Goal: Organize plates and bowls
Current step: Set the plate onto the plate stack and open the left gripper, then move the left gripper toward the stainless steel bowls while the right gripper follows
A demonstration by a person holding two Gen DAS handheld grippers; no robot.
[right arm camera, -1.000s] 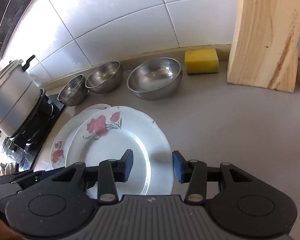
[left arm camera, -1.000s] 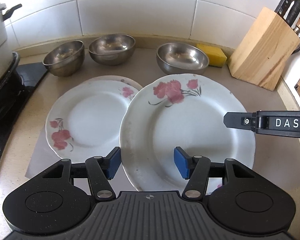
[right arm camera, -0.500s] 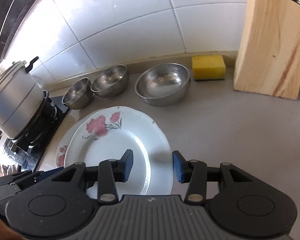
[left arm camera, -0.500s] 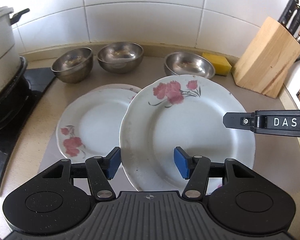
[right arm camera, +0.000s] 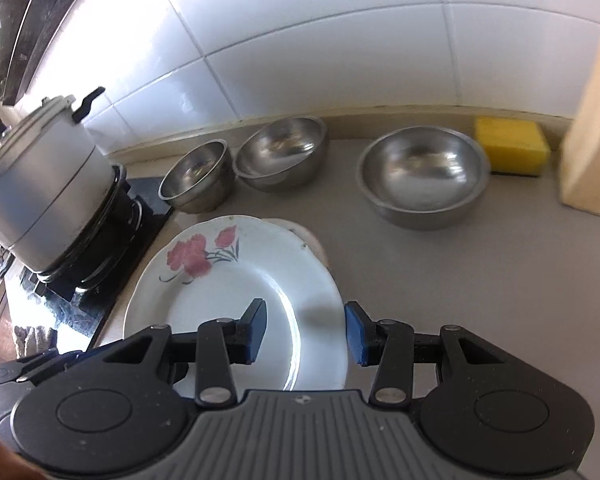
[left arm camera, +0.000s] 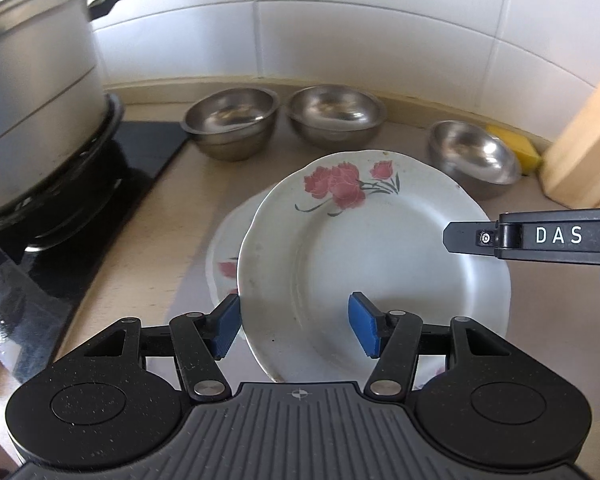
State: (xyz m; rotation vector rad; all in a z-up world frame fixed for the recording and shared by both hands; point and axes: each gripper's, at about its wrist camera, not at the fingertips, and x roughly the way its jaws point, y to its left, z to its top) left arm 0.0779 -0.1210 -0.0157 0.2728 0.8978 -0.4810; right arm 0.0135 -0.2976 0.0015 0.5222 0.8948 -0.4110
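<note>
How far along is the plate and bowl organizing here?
Done: nothing stacked yet. In hand: large flowered plate, between the fingers of left gripper and right gripper, overlapping the small plate. Left: setting it down, nesting three separate steel bowls.

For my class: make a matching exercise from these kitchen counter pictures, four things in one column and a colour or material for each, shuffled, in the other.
Things:
1. sponge
2. top plate
3. knife block
4. largest bowl

Descriptions:
A. pale wood
B. shiny steel
C. yellow
D. white with pink flowers

Pairs: 1-C, 2-D, 3-A, 4-B
</note>
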